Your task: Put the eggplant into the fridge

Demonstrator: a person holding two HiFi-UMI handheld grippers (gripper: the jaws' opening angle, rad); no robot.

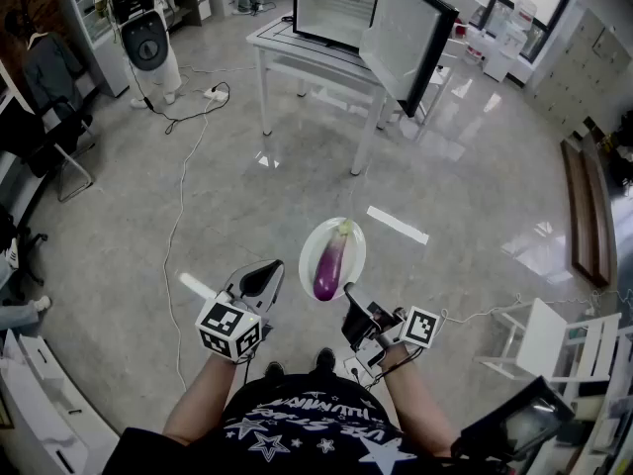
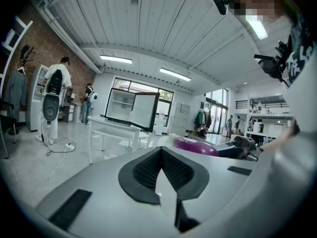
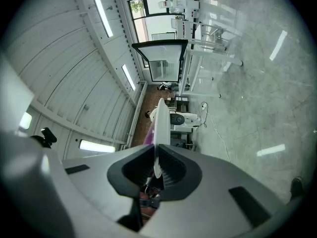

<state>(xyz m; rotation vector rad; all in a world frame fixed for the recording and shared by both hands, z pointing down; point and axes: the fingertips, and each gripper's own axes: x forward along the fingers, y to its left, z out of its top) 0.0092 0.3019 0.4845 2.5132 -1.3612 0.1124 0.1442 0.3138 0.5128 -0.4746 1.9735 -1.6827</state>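
Note:
A purple eggplant (image 1: 330, 262) lies on a white plate (image 1: 309, 245) held out over the floor. My right gripper (image 1: 349, 297) is shut on the plate's near rim; in the right gripper view the plate (image 3: 159, 128) stands edge-on between the jaws, with a bit of eggplant (image 3: 148, 136) showing beside it. My left gripper (image 1: 267, 275) is shut on nothing, just left of the plate. The left gripper view shows the eggplant (image 2: 193, 145) to the right. Far ahead, the fridge (image 1: 339, 8) stands on a white table (image 1: 282, 40) with its door (image 1: 407, 36) swung open.
A cable (image 1: 180, 206) runs across the grey floor on the left. A white machine (image 1: 146, 43) and chairs stand at the far left. White chairs (image 1: 549, 339) sit at the right. People stand at the back of the room (image 2: 55, 93).

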